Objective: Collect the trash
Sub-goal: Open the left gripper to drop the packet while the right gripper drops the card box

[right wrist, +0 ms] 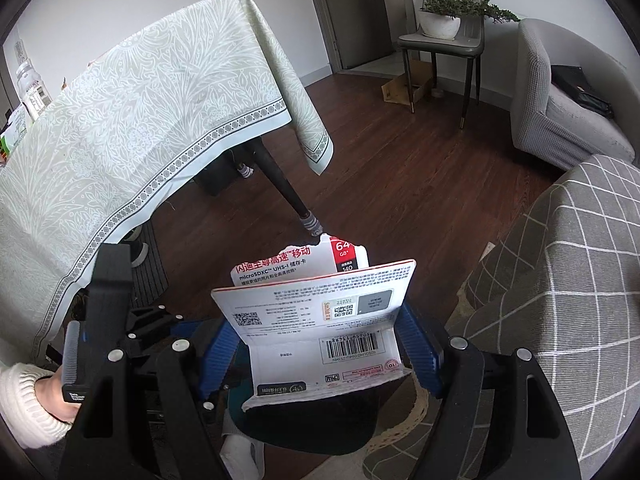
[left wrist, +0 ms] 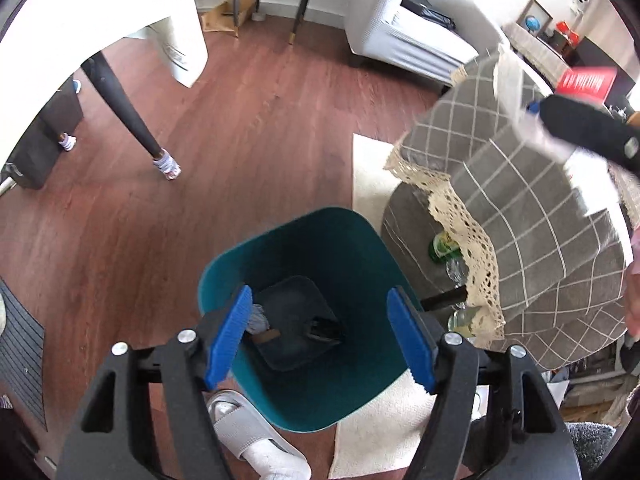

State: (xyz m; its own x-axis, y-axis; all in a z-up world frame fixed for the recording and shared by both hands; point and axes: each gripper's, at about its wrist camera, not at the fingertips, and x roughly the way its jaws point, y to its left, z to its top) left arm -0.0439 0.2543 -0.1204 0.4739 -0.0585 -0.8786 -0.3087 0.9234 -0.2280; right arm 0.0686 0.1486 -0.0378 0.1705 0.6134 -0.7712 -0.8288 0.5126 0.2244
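A teal trash bin point(left wrist: 360, 392) stands on the floor right below my left gripper point(left wrist: 320, 340), which is open and empty over its mouth. A few scraps point(left wrist: 260, 320) lie at the bin's bottom. My right gripper point(right wrist: 320, 348) is shut on a torn white and red memory-card package point(right wrist: 320, 320), held flat between its blue pads. In the left wrist view that gripper point(left wrist: 592, 128) shows at the upper right with the package point(left wrist: 584, 82), above a low table. The bin point(right wrist: 308, 420) shows dark under the package in the right wrist view.
A low round table with a grey checked cloth point(left wrist: 540, 220) stands right of the bin, with bottles point(left wrist: 444, 246) under it. A cream rug point(left wrist: 372, 176), a grey slipper point(left wrist: 256, 440), a dining table with a pale green cloth point(right wrist: 140, 128), an armchair point(right wrist: 560, 92) and a chair with a plant point(right wrist: 444, 36) surround it.
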